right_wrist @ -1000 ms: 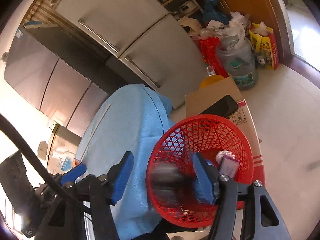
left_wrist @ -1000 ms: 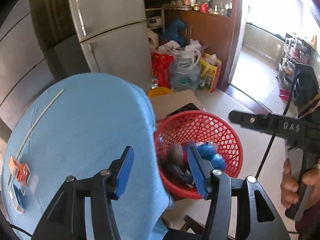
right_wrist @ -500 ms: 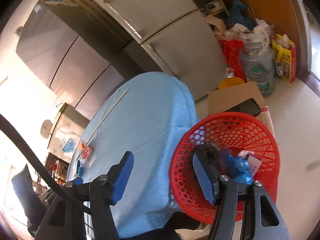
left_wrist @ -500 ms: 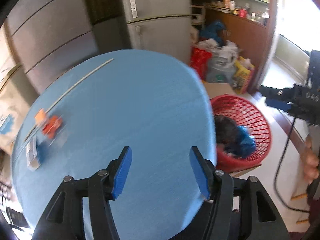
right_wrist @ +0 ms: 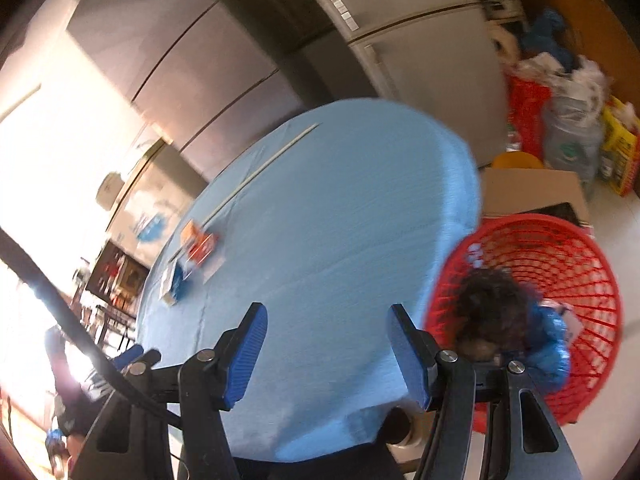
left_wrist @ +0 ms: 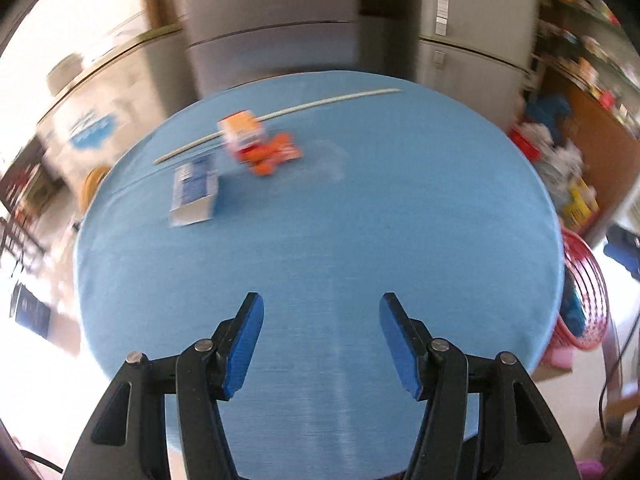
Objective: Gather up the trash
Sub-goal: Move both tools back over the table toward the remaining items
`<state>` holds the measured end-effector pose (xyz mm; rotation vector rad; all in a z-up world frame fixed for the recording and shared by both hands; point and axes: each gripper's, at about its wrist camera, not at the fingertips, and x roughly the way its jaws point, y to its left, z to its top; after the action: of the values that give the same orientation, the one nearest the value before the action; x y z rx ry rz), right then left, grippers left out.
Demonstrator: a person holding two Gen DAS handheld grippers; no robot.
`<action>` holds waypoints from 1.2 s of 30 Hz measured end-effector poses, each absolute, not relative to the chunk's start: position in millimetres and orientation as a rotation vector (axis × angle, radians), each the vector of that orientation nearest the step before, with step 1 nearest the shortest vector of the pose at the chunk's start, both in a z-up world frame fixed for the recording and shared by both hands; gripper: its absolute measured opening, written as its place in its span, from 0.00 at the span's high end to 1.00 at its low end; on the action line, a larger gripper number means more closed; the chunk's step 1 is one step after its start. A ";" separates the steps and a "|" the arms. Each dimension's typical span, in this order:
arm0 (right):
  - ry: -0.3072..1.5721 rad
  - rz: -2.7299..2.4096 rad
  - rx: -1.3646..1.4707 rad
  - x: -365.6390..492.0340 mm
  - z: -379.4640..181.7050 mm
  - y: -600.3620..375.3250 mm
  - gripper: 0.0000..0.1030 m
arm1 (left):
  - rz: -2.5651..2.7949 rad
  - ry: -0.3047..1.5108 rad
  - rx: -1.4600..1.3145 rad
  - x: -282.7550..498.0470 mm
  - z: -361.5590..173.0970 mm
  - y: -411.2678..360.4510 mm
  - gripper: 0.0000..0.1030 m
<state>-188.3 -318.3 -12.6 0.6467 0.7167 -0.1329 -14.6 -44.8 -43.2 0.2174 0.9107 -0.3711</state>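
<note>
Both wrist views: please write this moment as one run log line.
left gripper: open, empty | right gripper: open, empty | table: orange packets, blue-white box | red basket: holds trash

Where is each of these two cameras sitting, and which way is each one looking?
Left wrist view: on the left gripper, looking down across the round blue-clothed table at a blue-and-white carton; only its empty open blue fingers show.
Right wrist view: on the right gripper, facing the table edge and red mesh plastic basket; its open fingers show.
Shared: table, carton, basket, long white stick.
</note>
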 end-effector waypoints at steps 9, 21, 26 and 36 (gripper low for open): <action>0.820 0.057 0.574 -109.9 -11.1 -254.7 0.36 | -0.221 0.941 0.092 28.3 -51.0 22.3 0.40; 0.972 0.241 0.643 -3.9 -28.0 -189.6 0.36 | -0.214 0.980 -0.026 85.7 -50.4 49.3 0.34; 1.007 0.255 0.785 41.5 -43.5 -181.2 0.32 | -0.263 0.991 -0.076 124.7 -51.8 38.3 0.33; 1.106 0.090 1.040 113.0 -88.1 -183.4 0.31 | -0.306 1.050 -0.065 180.2 -80.3 16.3 0.32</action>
<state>113.0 -183.4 -88.1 1.0402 1.1060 0.0897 180.2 16.3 -80.3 -0.0652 1.0503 -0.3061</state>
